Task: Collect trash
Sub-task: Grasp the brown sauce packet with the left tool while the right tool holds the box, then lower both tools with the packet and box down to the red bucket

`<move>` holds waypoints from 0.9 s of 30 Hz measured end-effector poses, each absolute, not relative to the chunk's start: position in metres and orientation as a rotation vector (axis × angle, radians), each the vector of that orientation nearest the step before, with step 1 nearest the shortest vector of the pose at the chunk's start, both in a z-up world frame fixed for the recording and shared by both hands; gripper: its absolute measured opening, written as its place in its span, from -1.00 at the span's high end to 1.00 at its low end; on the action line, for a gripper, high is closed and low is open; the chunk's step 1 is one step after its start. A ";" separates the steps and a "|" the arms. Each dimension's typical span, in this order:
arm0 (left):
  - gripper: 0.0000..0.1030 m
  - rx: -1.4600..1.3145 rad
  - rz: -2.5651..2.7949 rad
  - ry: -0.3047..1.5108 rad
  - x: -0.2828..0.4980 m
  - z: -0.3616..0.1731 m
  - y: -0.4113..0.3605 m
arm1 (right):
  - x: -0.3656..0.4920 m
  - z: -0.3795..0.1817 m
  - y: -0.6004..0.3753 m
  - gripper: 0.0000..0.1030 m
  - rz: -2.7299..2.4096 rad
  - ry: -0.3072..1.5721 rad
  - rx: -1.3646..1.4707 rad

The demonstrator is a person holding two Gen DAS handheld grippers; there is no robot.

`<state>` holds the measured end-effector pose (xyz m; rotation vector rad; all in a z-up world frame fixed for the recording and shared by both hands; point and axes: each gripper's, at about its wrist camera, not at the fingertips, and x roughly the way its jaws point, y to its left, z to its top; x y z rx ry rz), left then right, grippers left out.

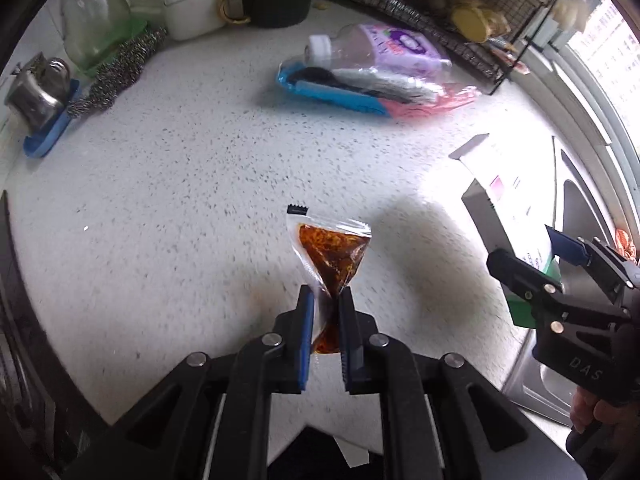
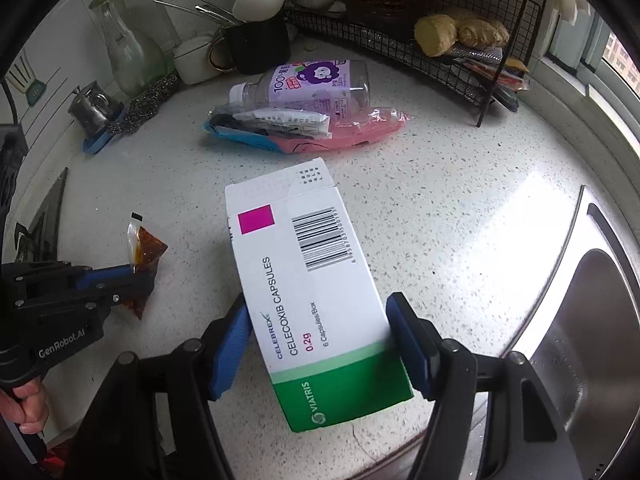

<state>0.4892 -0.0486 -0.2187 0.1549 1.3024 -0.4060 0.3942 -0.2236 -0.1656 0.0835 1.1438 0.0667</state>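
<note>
My left gripper (image 1: pixel 325 296) is shut on a clear sauce packet (image 1: pixel 332 256) filled with red-brown chili oil, pinched at its narrow middle and lifted off the speckled white counter (image 1: pixel 180 184). The right wrist view shows the same packet (image 2: pixel 146 254) in the left gripper (image 2: pixel 136 276) at the left. My right gripper (image 2: pixel 320 312) is shut on a white and green medicine box (image 2: pixel 316 280), blue pads pressing on both long sides. In the left wrist view, that box (image 1: pixel 508 200) and the right gripper (image 1: pixel 532 252) sit at the right edge. An empty bottle with a purple label (image 2: pixel 316 84) and plastic wrappers (image 2: pixel 296 128) lie farther back.
A steel sink (image 2: pixel 592 320) lies to the right of the counter. A black wire rack (image 2: pixel 440 32) holding ginger stands at the back right. A black mug of utensils (image 2: pixel 260 40), a glass carafe (image 2: pixel 124 48), a metal scourer (image 2: pixel 148 100) and a small steel cup (image 2: pixel 90 108) line the back left.
</note>
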 end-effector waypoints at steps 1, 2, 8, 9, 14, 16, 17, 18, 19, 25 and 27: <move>0.80 0.154 -0.404 1.293 0.479 -0.212 -0.049 | 0.386 -0.161 -0.225 -0.27 0.076 1.135 0.081; 0.80 0.152 -0.396 1.277 0.467 -0.203 -0.050 | 0.380 -0.157 -0.226 -0.27 0.088 1.126 0.079; 0.80 0.098 -0.339 1.202 0.402 -0.160 -0.047 | 0.328 -0.122 -0.235 -0.27 0.166 1.062 0.049; 0.80 0.081 -0.336 1.194 0.389 -0.153 -0.046 | 0.319 -0.114 -0.235 -0.27 0.183 1.053 0.037; 0.80 0.025 -0.323 1.162 0.339 -0.134 -0.037 | 0.288 -0.089 -0.223 -0.27 0.243 1.023 -0.050; 0.80 0.004 -0.315 1.147 0.322 -0.129 -0.031 | 0.279 -0.086 -0.218 -0.26 0.254 1.017 -0.066; 0.80 -0.004 -0.310 1.144 0.314 -0.127 -0.027 | 0.272 -0.085 -0.216 -0.27 0.260 1.019 -0.070; 0.80 -0.009 -0.308 1.144 0.310 -0.129 -0.024 | 0.266 -0.084 -0.213 -0.27 0.269 1.021 -0.071; 0.80 -0.015 -0.302 1.149 0.303 -0.129 -0.021 | 0.260 -0.085 -0.209 -0.26 0.278 1.028 -0.076; 0.80 -0.048 -0.283 1.161 0.257 -0.136 0.009 | 0.226 -0.094 -0.180 -0.26 0.325 1.031 -0.083; 0.80 -0.060 -0.278 1.168 0.242 -0.142 0.021 | 0.213 -0.100 -0.169 -0.26 0.336 1.037 -0.081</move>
